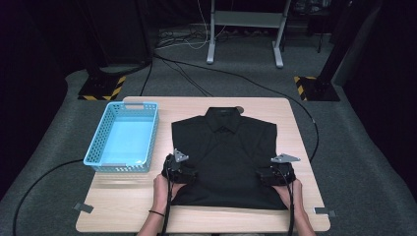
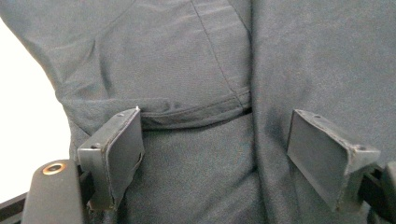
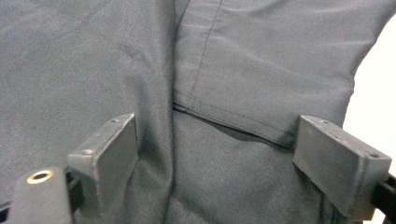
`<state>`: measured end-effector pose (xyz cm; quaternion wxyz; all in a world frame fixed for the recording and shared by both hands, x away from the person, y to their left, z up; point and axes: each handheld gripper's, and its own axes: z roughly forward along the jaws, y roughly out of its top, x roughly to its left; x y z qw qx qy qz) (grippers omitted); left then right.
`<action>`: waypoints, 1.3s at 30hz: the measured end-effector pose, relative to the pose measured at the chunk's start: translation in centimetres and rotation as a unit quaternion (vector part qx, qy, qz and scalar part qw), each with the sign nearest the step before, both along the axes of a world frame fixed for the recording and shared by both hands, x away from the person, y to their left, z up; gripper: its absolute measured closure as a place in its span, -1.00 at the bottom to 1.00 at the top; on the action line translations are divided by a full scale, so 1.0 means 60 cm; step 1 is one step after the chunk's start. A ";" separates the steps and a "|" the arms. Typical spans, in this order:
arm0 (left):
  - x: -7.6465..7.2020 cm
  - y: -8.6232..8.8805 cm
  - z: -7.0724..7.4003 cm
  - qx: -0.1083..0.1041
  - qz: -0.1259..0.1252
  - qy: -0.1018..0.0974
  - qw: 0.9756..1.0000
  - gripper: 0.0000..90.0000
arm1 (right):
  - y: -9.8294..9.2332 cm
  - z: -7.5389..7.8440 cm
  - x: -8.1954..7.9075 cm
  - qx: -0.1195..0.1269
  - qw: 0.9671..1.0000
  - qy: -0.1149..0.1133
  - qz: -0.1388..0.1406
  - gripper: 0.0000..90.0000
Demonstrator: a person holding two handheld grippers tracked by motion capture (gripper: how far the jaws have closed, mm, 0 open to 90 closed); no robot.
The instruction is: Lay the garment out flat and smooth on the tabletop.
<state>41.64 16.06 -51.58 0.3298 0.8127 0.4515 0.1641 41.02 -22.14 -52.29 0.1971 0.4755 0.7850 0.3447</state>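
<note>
Two grippers, the left gripper and the right gripper, hover with jaws spread wide, gripping nothing, over the black shirt lying folded mid-table beside a blue basket (sleeves tucked in). Likely next: pinch the lower hem and fold upward.

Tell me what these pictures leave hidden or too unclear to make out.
- High view: the claw tips of the left claw and right claw are hidden by their own black bodies.
- High view: the small brown round thing behind the black folded collared shirt is half hidden by its collar.
- High view: the far inner wall of the light blue perforated plastic basket is too small to check.
</note>
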 end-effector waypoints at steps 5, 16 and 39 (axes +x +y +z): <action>-0.036 -0.004 0.023 -0.008 -0.017 -0.013 1.000 -0.51 | 0.000 0.023 -0.035 0.004 1.000 0.008 0.016 -0.47; -0.063 -0.030 0.014 0.017 -0.076 0.014 0.997 0.90 | 0.009 0.014 -0.077 0.004 0.999 0.015 0.043 0.68; -0.114 0.024 0.022 -0.030 -0.075 0.028 0.996 0.56 | 0.011 0.026 -0.147 -0.015 0.997 -0.002 0.072 0.50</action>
